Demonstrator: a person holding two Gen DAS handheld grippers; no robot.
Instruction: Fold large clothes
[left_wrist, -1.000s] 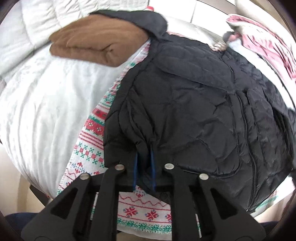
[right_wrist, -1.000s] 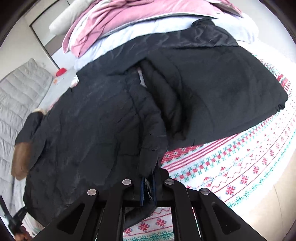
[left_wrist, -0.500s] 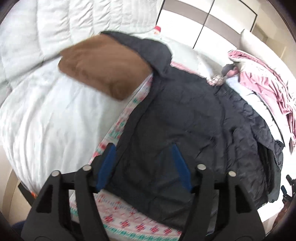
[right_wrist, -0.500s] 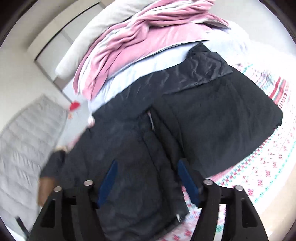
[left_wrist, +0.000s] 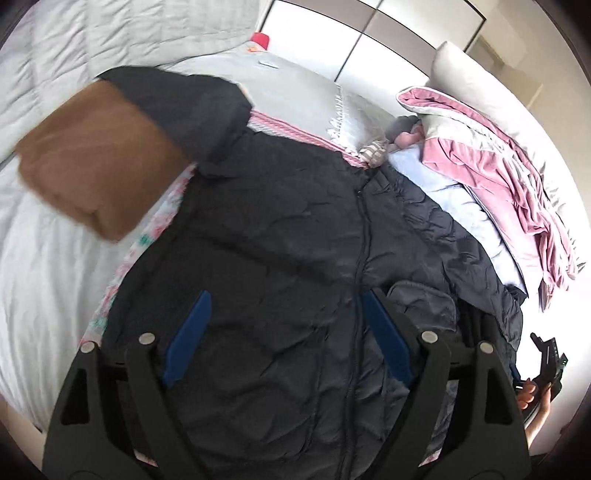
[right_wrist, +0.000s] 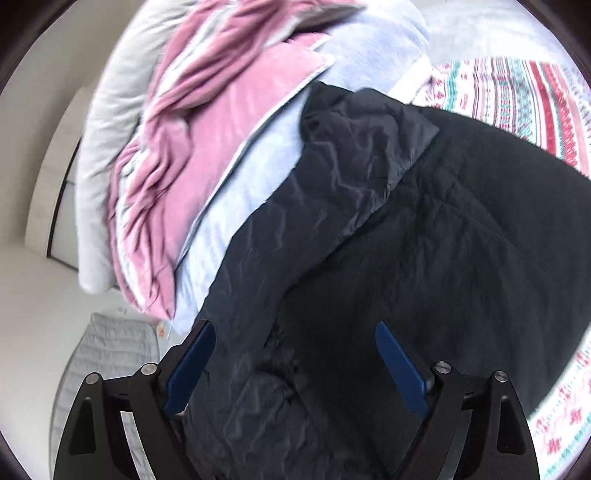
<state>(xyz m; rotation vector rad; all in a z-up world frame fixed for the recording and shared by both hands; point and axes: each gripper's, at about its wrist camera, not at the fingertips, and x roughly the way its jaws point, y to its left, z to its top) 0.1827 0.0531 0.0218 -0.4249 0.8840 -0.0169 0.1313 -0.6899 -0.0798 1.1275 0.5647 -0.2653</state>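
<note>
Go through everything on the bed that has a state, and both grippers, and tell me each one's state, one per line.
Black quilted puffer jacket: spread on the bed, front zipped, released.
Brown fur-trimmed hood: lying out flat beyond the collar.
Pink velvet blanket: crumpled in a heap.
Patterned red-and-green knit blanket: spread under the jacket.
Left gripper: fingers opening, nothing between them.
Right gripper: fingers opening, nothing gripped.

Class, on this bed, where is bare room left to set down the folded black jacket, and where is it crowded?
Free: the white quilt beside the brown fur hood, and the grey blanket beyond the black quilted jacket. Crowded: the pink velvet bedding heaped against the jacket's far sleeve.
</note>
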